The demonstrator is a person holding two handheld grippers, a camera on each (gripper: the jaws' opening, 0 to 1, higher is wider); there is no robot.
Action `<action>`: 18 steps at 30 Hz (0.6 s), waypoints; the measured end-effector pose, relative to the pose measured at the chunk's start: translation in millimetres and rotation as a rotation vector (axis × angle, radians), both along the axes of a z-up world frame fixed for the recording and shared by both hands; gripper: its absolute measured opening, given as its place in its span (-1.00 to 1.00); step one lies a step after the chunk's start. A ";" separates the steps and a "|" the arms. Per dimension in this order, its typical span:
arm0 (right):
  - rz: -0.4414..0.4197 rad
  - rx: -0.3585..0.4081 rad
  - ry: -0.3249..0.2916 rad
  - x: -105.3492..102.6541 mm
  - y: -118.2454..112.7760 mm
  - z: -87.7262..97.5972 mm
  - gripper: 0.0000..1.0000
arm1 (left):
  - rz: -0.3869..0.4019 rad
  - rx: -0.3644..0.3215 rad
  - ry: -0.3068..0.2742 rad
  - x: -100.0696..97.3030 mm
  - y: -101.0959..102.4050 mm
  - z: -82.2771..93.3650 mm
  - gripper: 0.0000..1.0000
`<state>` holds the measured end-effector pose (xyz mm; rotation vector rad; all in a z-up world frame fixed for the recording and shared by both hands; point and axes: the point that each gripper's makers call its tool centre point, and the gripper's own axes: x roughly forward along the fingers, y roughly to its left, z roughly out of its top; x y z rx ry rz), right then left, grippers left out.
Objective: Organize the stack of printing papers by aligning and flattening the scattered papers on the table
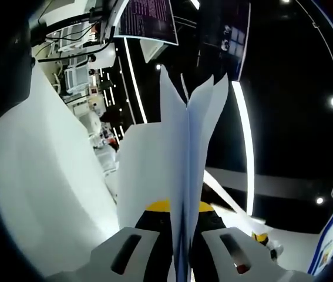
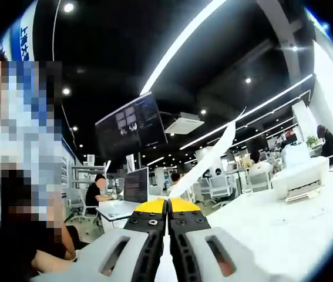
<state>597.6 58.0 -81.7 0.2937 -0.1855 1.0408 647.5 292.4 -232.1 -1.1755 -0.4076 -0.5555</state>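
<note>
A stack of white printing papers (image 1: pixel 172 158) stands edge-on in the left gripper view and fans apart a little at its far end. My left gripper (image 1: pixel 181 208) is shut on the stack, its yellow-tipped jaws pressed to either side of the sheets. In the right gripper view my right gripper (image 2: pixel 167 202) is shut on the thin edge of the papers (image 2: pixel 210 157), which rise in a narrow white strip up and to the right. The papers are held up off the white table (image 2: pixel 283 229).
The tilted white table (image 1: pixel 43 194) spreads across the left of the left gripper view. A white printer (image 2: pixel 300 176) sits on the table at the right. A hanging monitor (image 2: pixel 132 126), desks and seated people lie beyond. A person stands close at the left.
</note>
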 end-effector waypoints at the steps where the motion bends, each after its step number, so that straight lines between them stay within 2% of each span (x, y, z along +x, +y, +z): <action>1: 0.001 0.000 -0.001 -0.3 0.1 0.1 -1.00 | 0.000 0.000 0.000 0.0 0.0 0.0 -0.85; 11: 0.062 -0.007 -0.019 -15.9 10.3 9.1 -1.00 | 0.000 -0.001 -0.001 -0.3 -0.3 0.4 -0.85; 18: 0.093 -0.027 -0.024 -22.1 16.3 8.3 -1.00 | -0.001 -0.002 -0.002 -0.7 -0.7 0.5 -0.85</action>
